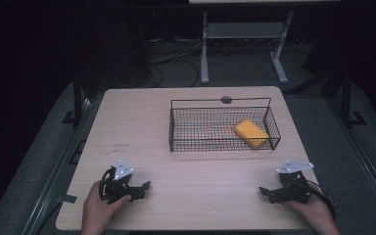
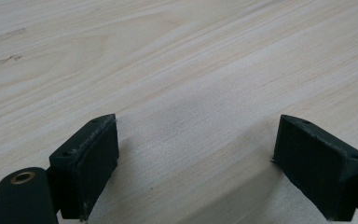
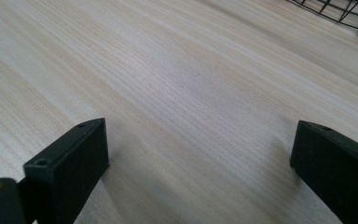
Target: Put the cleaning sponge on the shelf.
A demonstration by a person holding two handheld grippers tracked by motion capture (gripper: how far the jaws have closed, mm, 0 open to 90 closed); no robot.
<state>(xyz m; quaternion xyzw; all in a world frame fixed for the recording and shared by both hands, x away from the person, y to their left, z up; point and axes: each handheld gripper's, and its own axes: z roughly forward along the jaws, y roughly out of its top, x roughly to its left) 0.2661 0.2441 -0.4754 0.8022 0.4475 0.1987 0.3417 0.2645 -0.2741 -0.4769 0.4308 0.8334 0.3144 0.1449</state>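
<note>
Yellow sponge (image 1: 251, 133) lying diagonally in wire basket (image 1: 176, 142), left hand-held gripper (image 1: 144, 187) and right hand-held gripper (image 1: 264, 192) both open

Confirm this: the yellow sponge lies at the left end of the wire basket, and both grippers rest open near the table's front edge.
Not quite. In the high view the yellow sponge lies at the right end of the wire basket. The rest holds: the left gripper and right gripper rest open near the table's front edge.

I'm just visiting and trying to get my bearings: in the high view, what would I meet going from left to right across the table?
left gripper → wire basket → yellow sponge, lying in the basket's right end → right gripper.
</note>
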